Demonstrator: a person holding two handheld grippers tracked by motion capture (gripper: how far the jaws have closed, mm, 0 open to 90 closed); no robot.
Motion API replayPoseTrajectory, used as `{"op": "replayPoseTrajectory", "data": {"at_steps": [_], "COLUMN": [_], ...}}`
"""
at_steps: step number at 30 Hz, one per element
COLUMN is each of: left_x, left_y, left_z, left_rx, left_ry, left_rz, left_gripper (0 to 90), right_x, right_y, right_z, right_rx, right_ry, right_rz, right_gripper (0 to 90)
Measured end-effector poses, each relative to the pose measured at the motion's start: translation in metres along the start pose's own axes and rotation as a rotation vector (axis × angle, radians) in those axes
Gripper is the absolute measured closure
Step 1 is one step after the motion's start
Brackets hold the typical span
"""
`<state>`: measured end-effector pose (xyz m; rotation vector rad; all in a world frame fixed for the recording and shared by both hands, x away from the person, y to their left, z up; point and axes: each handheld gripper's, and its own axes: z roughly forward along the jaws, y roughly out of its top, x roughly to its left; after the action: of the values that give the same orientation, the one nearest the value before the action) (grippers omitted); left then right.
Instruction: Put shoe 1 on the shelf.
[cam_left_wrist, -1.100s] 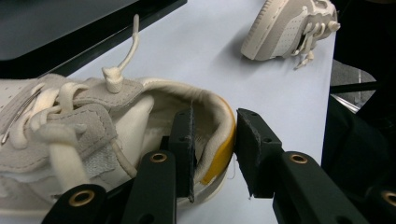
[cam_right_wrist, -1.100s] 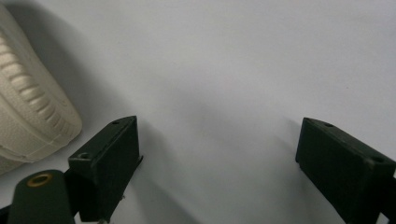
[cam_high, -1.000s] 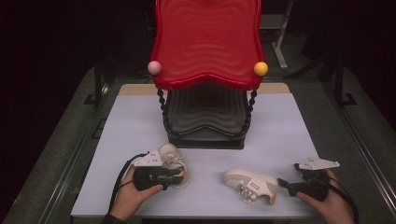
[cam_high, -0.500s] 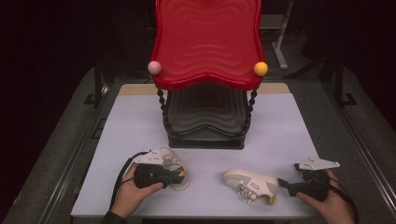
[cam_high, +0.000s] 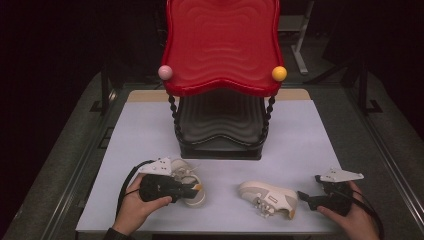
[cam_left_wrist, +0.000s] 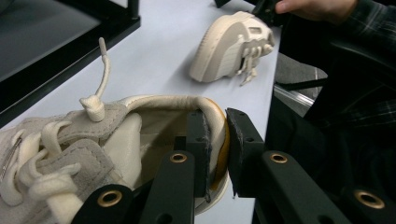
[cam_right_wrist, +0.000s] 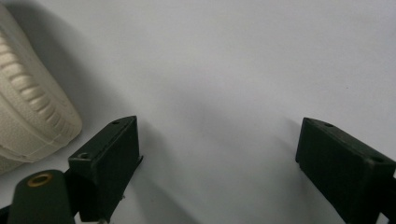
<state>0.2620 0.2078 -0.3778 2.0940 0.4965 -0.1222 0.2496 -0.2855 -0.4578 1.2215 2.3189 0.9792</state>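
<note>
Dark room, pale grey table (cam_high: 150, 130) lit from above; items logged as I read them from my station.

Item 1: red two-tier rack (cam_high: 222, 45) at twelve o'clock on the table, black lower shelf (cam_high: 220, 125) beneath it, a pink ball (cam_high: 165, 72) and a yellow ball (cam_high: 279, 73) on its front corners.

Item 2: left shoe (cam_high: 187, 180), cream, laced, at seven o'clock. My left gripper (cam_left_wrist: 216, 149) has its jaws clamped across the heel collar, one pad inside the opening, one outside; they have just been closing onto it. In the left gripper view the toe end points away toward nine o'clock and the lace end (cam_left_wrist: 103, 60) sticks up.

Item 3: right shoe (cam_high: 267, 197), cream, at five o'clock, lying tipped on its side, long axis running roughly from ten to four o'clock, heel nearest the right gripper (cam_high: 306, 198). That gripper has its jaws spread wide with nothing between them, resting just beside the shoe's sole (cam_right_wrist: 28, 107).

Item 4: bearing for the coming move. From the held left shoe, the rack's lower shelf lies at about one o'clock, well apart. I judge the left hand the nearer one to carry it there.
</note>
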Motion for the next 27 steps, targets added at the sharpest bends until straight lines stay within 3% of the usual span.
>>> {"op": "replayPoseTrajectory", "data": {"at_steps": [6, 13, 27], "left_x": [-0.009, -0.024, -0.032], "left_y": [0.011, 0.030, 0.073], "left_z": [0.003, 0.011, 0.007], "left_rx": [0.000, 0.003, 0.006], "left_ry": [-0.037, -0.075, -0.077], "left_rz": [0.022, 0.076, 0.176], "left_gripper": [79.9, 79.9, 79.9], "right_x": [0.000, 0.000, 0.000], "right_y": [0.000, 0.000, 0.000], "right_z": [0.000, 0.000, 0.000], "right_rx": [-0.002, -0.002, -0.002], "right_ry": [0.000, -0.001, -0.001], "right_rz": [0.001, -0.001, -0.001], "right_gripper": [12.8, 12.8, 12.8]}}
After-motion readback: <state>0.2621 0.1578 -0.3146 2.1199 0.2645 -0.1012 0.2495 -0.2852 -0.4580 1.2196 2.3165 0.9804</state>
